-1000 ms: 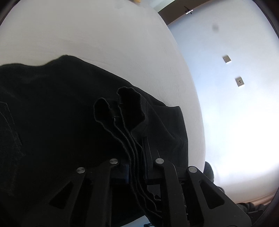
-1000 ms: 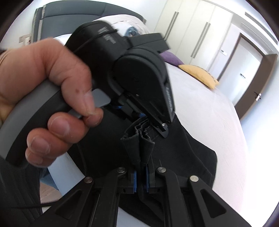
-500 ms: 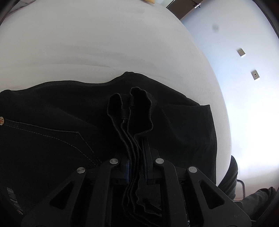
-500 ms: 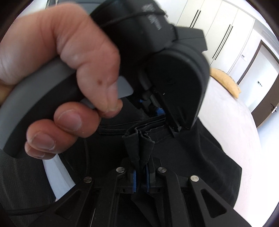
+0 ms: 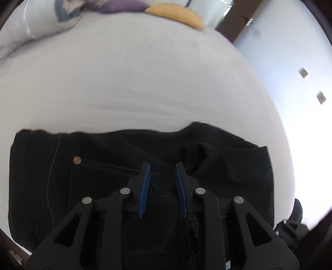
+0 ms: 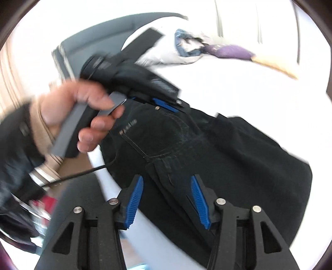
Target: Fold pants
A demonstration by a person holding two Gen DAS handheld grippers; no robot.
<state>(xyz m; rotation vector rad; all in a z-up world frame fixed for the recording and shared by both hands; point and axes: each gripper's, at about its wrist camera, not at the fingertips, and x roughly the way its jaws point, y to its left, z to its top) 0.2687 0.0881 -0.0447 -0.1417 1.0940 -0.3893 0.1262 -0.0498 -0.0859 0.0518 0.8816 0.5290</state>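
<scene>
The black pants (image 5: pixel 103 166) lie folded in a flat stack on the white bed (image 5: pixel 145 83), near its front edge. My left gripper (image 5: pixel 162 168) is open and empty, just above the stack, blue pads apart. My right gripper (image 6: pixel 167 179) is open and empty over the same pants (image 6: pixel 228 155), near the bed's edge. In the right wrist view the left gripper (image 6: pixel 166 103) shows too, held by a hand (image 6: pixel 83 108), open above the far part of the pants.
Pillows lie at the head of the bed: a purple one (image 5: pixel 118 5), a yellow one (image 5: pixel 176 14) and a white one (image 5: pixel 41 22). A grey headboard (image 6: pixel 83 41) stands behind. A cable (image 6: pixel 72 176) hangs off the bed's edge. The wall (image 5: pixel 290 62) is on the right.
Both grippers were shut on bunched edges of the pants; now both are open and the fabric lies flat on the stack. Both have drawn back a little.
</scene>
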